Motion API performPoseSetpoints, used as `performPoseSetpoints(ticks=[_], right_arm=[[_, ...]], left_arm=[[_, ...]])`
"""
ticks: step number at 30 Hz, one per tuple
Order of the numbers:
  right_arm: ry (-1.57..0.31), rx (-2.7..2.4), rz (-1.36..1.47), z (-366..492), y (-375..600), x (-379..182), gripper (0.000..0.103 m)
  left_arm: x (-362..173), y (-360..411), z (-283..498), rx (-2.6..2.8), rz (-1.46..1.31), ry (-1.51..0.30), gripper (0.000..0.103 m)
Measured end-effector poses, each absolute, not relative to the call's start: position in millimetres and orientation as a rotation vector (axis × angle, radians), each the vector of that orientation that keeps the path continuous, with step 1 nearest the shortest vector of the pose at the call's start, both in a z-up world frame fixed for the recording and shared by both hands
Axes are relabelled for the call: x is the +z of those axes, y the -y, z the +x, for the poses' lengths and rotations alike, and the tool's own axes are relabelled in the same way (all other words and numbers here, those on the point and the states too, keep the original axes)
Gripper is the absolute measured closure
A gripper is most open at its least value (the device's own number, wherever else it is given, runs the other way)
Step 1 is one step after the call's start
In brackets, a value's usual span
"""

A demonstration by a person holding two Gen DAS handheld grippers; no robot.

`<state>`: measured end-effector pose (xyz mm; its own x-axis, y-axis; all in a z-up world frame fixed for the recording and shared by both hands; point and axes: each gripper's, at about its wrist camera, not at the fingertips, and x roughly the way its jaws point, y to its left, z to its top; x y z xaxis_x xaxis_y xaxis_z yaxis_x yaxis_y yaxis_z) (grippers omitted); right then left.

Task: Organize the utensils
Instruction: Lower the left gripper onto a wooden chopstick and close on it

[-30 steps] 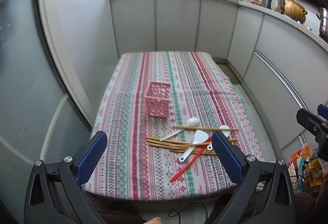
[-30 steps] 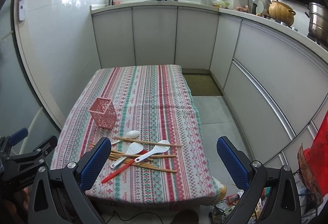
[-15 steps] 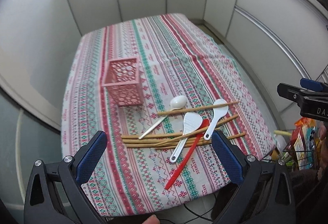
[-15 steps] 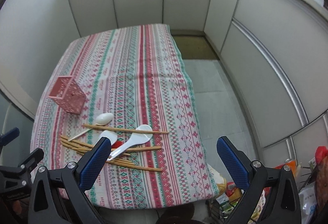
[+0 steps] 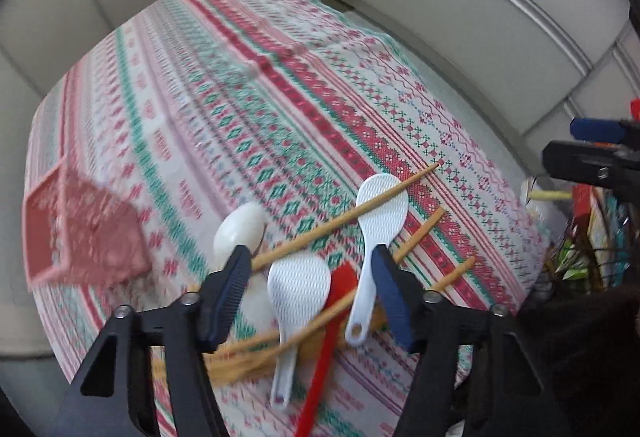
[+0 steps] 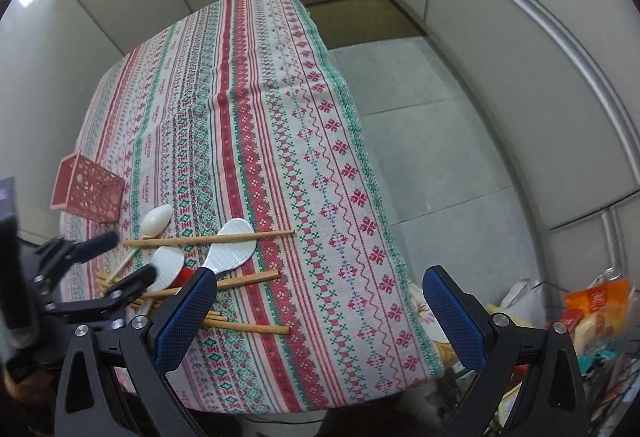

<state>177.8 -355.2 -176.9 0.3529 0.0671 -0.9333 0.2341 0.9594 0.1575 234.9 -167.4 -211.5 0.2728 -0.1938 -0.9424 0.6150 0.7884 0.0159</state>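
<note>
A heap of utensils lies near the front edge of the patterned tablecloth (image 5: 280, 109): several wooden chopsticks (image 5: 344, 217), two white rice paddles (image 5: 298, 285) (image 5: 382, 205), a white spoon (image 5: 238, 227) and a red spatula (image 5: 344, 277). The pink perforated basket (image 5: 80, 233) stands upright to their left. My left gripper (image 5: 310, 257) hangs just over the heap. Its jaws are closing with one paddle, the spatula and chopsticks between them, and the pads press on nothing. My right gripper (image 6: 320, 277) stands open above the cloth, right of the heap (image 6: 208, 237), with nothing between its fingers.
White cabinet fronts (image 6: 500, 57) run along the back and right. A grey tiled floor (image 6: 440, 157) lies to the right of the table. Bags and packets (image 6: 592, 309) are piled on the floor by the table's front right corner.
Both grippers have dropped and tilted down toward the utensil heap, which now looks much larger. The left jaws have narrowed from wide open. The right jaws stay wide.
</note>
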Motion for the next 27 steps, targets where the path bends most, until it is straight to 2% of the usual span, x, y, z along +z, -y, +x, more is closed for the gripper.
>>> performPoseSetpoints(ticks=[6,14,19,25,27], right_arm=[[-1.203,-0.087,0.405,178.3,377.5,-181.4,0.001],[-1.179,-0.1,0.472,179.1,399.5,-181.7,0.004],[-1.18,-0.103,0.479,177.9,405.2,-183.6,0.007],[-1.186,-0.1,0.493,177.8,407.4,-187.5,0.01],[-1.19,-0.091,0.501,177.9,406.3,-188.9,0.011]], left_arm=[[-236.4,203.3,251.3,-0.666,0.506,-1.228,0.056],[-255.4,250.8,249.0,-0.764,0.648,-1.236,0.08],[-266.2,258.1,256.8,-0.741,0.66,-1.244,0.083],[-261.9,251.2,271.6,-0.686,0.618,-1.225,0.096],[-255.9,242.1,277.7,-0.667,0.588,-1.22,0.097]])
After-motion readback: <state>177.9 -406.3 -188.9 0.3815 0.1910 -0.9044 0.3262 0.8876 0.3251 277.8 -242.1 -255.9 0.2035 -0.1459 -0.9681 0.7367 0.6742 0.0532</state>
